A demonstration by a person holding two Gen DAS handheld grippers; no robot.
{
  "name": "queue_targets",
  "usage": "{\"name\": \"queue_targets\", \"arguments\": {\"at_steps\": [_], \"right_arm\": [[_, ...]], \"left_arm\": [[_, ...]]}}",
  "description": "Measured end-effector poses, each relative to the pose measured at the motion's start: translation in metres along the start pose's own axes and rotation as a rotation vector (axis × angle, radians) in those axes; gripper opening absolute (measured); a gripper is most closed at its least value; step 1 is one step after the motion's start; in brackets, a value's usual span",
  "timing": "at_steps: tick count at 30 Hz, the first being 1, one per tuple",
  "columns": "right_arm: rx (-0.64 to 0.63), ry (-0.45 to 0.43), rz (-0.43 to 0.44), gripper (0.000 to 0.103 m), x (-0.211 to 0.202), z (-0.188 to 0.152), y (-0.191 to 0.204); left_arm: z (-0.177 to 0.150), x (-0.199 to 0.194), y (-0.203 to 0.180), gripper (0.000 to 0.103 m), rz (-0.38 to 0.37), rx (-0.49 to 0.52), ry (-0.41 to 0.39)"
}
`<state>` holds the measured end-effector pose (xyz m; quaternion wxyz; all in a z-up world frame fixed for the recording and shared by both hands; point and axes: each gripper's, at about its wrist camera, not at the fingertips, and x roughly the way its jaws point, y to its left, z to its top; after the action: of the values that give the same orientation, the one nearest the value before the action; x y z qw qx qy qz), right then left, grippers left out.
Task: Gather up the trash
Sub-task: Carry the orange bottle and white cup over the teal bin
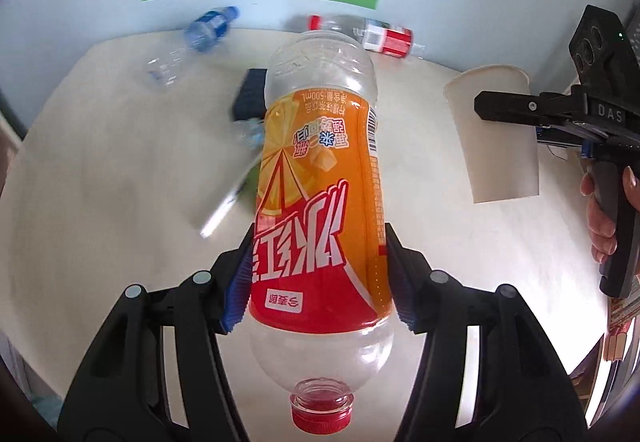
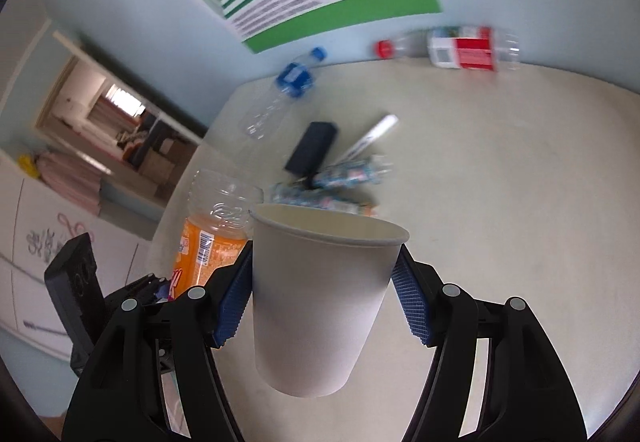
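Note:
An empty clear bottle [image 1: 320, 162] with an orange and red label hangs above the pale table [image 1: 100, 162], red cap toward the camera. My left gripper [image 1: 320, 242] is shut on its label, blue pads pressing both sides. In the right wrist view a white paper cup [image 2: 320, 302] stands upright between the pads of my right gripper [image 2: 324, 258], lifted off the table and gripped just under its rim. The left wrist view shows that cup [image 1: 496, 138] at the right with a black finger across it. The orange bottle [image 2: 212, 238] shows to the cup's left.
A blue-capped clear bottle [image 2: 280, 98] and a red-labelled bottle [image 2: 460, 50] lie by the back wall. A black box [image 2: 314, 146], a white pen [image 2: 372, 138] and patterned wrappers [image 2: 348, 170] lie mid-table. A person's hand [image 1: 600, 210] holds the right gripper's handle.

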<state>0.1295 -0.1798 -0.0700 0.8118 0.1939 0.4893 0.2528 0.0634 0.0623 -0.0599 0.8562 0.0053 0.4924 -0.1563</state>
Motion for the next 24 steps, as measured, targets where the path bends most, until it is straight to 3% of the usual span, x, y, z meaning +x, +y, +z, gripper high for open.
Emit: {"name": "queue_targets", "arguments": {"at_steps": [5,10,17,24], "right_arm": [[-0.217,0.126,0.145,0.066,0.060,-0.016,0.123],[-0.417,0.302,0.285,0.066,0.130,-0.065,0.249],[-0.653,0.543,0.418,0.066,0.210,-0.177,0.401],[-0.857,0.767,0.447,0.066,0.278,-0.313,0.497]], "left_arm": [[-0.073,-0.058,0.082,0.056,0.141,-0.173,-0.015],[-0.176,-0.116,0.162,0.056,0.287,-0.404,-0.009],[-0.344,-0.169,0.237,0.056,0.422,-0.732,0.049],[-0.490,-0.180,0.282,0.056,0.485,-1.003,0.106]]}}
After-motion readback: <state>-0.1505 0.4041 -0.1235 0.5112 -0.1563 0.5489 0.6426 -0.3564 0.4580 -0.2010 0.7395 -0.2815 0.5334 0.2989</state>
